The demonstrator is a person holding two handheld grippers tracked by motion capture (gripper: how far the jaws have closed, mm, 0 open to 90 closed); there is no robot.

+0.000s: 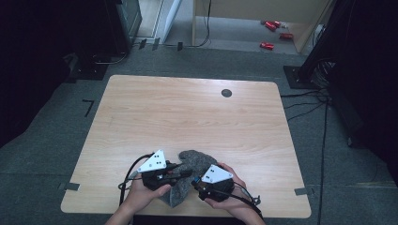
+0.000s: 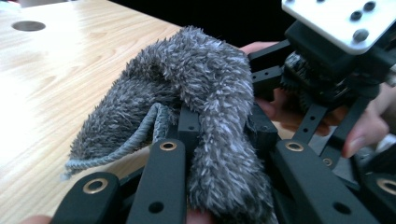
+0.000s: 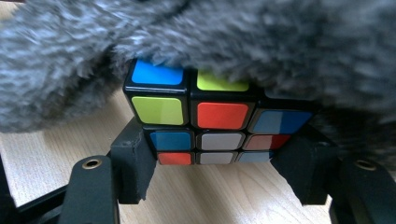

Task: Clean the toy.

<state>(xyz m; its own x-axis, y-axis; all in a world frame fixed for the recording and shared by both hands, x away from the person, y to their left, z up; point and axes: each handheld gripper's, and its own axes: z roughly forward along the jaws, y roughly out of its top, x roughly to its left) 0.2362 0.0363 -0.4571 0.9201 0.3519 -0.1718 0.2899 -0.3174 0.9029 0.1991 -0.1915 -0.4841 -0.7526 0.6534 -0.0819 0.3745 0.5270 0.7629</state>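
Note:
A grey fuzzy pouch [image 1: 190,159] lies bunched near the table's front edge, between both hand-held grippers. My left gripper [image 1: 184,174] is shut on a fold of the pouch [image 2: 205,79]; in the left gripper view its black fingers [image 2: 189,123] pinch the fabric, and a grey drawstring [image 2: 126,144] hangs loose to the left. My right gripper [image 1: 196,182] faces it from the right. The right gripper [image 3: 219,163] is shut on a colourful puzzle cube [image 3: 210,116], its pads on the cube's two lower sides. The pouch [image 3: 233,37] drapes over the cube's top and hides it.
The light wooden table [image 1: 187,108] has a round dark grommet [image 1: 226,93] at the back right. Red cans [image 1: 272,33] lie on the floor beyond the table. Black stands and cables [image 1: 309,101] sit off the table's right side.

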